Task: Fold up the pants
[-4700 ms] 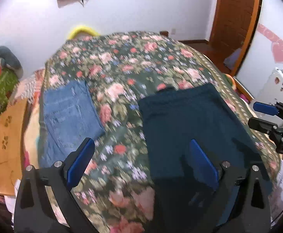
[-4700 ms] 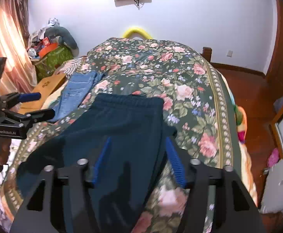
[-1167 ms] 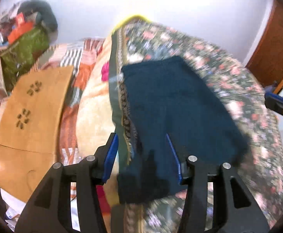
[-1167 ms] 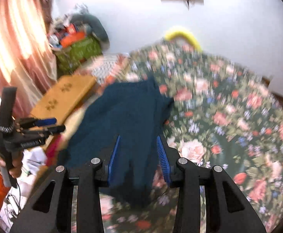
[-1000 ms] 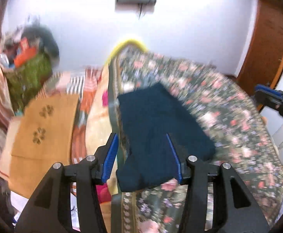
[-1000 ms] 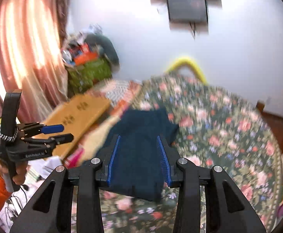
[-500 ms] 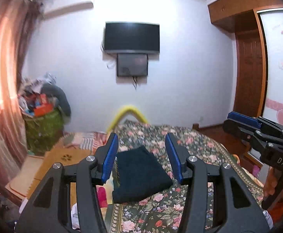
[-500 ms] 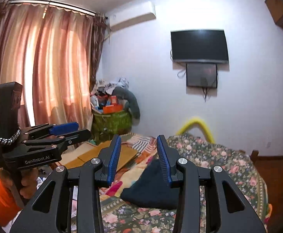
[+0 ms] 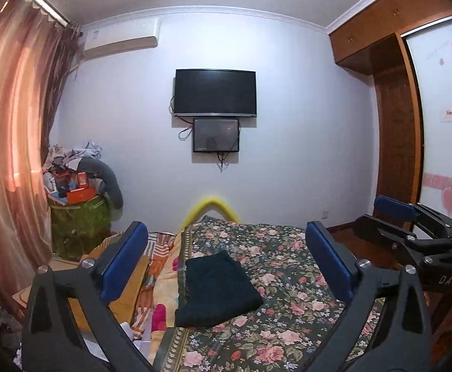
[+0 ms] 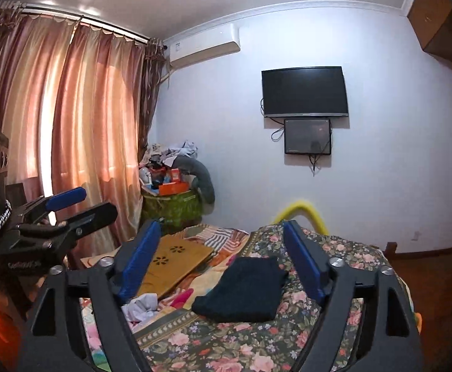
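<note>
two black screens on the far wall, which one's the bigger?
The upper screen, the wide TV. The smaller screen hangs directly beneath it, narrower, with cables dangling under it.

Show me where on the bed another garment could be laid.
Free: the flowered bedspread right of the folded dark pants, and the strip nearer the cameras. Crowded: the left edge, where the wooden board and crumpled white cloth lie beside the pants.

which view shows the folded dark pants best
The left wrist view: the folded dark pants lie unobstructed, centred on the floral bedspread. The right wrist view shows them too, more foreshortened.
</note>
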The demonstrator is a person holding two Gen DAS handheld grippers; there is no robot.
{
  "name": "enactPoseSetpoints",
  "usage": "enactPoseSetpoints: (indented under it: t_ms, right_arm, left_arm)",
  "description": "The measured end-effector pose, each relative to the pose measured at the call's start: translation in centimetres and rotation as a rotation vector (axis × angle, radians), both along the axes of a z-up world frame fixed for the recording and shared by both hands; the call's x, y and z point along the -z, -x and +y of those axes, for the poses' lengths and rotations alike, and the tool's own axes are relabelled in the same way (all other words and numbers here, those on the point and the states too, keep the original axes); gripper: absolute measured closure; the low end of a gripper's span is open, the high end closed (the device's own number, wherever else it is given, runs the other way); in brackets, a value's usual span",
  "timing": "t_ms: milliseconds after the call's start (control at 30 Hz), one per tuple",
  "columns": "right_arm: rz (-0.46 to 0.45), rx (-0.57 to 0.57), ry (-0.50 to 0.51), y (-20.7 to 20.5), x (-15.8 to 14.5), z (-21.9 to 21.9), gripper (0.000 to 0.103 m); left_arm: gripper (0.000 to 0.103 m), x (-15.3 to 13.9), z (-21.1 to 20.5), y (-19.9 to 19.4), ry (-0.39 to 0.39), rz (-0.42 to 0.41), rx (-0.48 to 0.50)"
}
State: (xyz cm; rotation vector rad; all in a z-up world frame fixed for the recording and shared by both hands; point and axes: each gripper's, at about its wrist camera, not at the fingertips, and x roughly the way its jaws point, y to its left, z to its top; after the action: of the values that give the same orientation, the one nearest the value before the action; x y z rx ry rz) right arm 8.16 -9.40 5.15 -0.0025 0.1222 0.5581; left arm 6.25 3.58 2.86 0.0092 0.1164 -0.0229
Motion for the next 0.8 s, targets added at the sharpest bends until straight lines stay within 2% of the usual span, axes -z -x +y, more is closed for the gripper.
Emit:
enactPoseSetpoints:
  t_ms: [100, 233, 800]
  right_arm:
    - [-0.014, 0.028, -0.016, 0.4, 0.1, -0.2, 0.000]
    - [-0.038, 0.075, -0.001, 0.9, 0.4, -0.2, 0.000]
    - [-0.023, 0.077, -0.009, 1.3, 1.1, -0.8, 0.000]
  left_arm:
    - [0.000, 0.1, -0.6, 0.2, -0.004, 0.000, 0.005]
    - [0.000, 0.2, -0.9, 0.3, -0.010, -0.003, 0.007]
    - [0.000, 1.1, -1.1, 0.2, -0.013, 0.006, -0.002]
